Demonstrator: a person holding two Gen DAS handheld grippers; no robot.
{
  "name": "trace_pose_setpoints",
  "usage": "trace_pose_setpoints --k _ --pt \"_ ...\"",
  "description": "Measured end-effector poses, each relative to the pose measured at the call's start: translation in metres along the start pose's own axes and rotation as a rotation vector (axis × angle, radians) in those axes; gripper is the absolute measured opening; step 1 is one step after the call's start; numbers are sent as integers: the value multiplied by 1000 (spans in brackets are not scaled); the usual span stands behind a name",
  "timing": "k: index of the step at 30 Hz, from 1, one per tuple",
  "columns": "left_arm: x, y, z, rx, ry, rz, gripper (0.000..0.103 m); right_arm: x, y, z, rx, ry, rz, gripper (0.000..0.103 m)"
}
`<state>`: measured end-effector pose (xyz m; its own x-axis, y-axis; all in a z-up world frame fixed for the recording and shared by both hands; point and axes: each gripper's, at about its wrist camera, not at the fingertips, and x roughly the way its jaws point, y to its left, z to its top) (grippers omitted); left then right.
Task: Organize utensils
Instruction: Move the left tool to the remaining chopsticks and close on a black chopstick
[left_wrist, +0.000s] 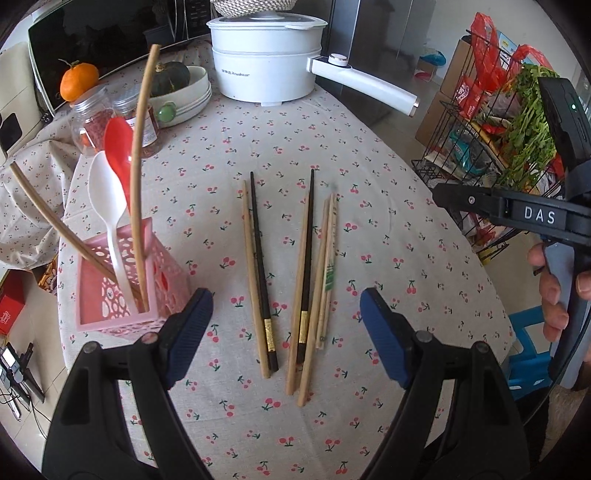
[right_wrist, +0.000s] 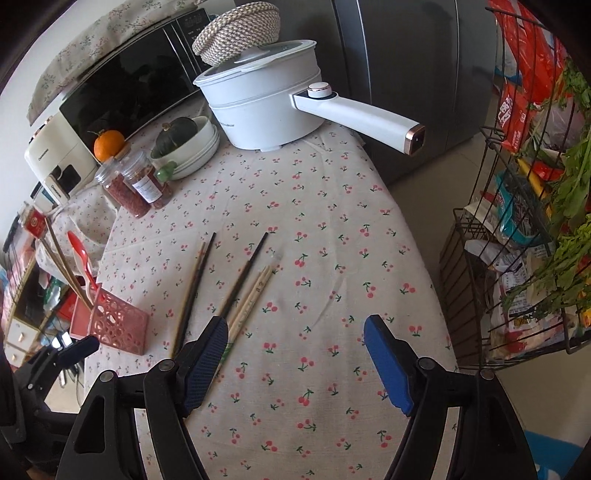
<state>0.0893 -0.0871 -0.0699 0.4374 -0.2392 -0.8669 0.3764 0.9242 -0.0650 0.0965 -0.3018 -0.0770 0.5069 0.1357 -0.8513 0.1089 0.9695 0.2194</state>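
Several chopsticks lie loose in the middle of the cherry-print tablecloth (left_wrist: 388, 229): two black ones with gold bands (left_wrist: 306, 258) and pale wooden ones (left_wrist: 255, 280). A pink perforated holder (left_wrist: 110, 295) at the left holds a white spoon (left_wrist: 107, 199), a red spoon (left_wrist: 118, 144) and two wooden chopsticks (left_wrist: 138, 177). My left gripper (left_wrist: 286, 332) stands open above the near ends of the loose chopsticks, touching none. My right gripper (right_wrist: 297, 363) is open over bare cloth. The chopsticks (right_wrist: 247, 295) run under its left finger, and the holder (right_wrist: 118, 325) sits further left.
A white electric pot (left_wrist: 266, 70) with a long handle stands at the back. Beside it are spice jars (left_wrist: 92, 125), a bowl with a squash (left_wrist: 177, 88) and an orange (left_wrist: 79, 81). A wire rack of groceries (right_wrist: 517, 258) stands just past the table's right edge.
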Motion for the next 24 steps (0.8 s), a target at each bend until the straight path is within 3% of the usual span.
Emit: trace_pose_setpoints --k 2,4,6,11,15,17,24 --pt "7 -7 7 12 11 16 81 3 -10 3 25 7 -3 77" --pt "13 -11 18 14 16 26 72 7 -20 6 47 17 -10 78" --pt "21 -14 29 13 28 25 55 13 -29 9 68 29 -26 78" --pt "60 -16 59 10 84 88 36 25 -46 14 124 55 -36 78" --pt "94 -3 77 -48 129 122 17 32 -48 15 124 70 -36 78" --pt "109 4 83 -85 149 121 12 34 -47 16 117 76 -32 78" --pt "142 14 90 -130 202 176 11 42 -45 17 109 92 -27 78"
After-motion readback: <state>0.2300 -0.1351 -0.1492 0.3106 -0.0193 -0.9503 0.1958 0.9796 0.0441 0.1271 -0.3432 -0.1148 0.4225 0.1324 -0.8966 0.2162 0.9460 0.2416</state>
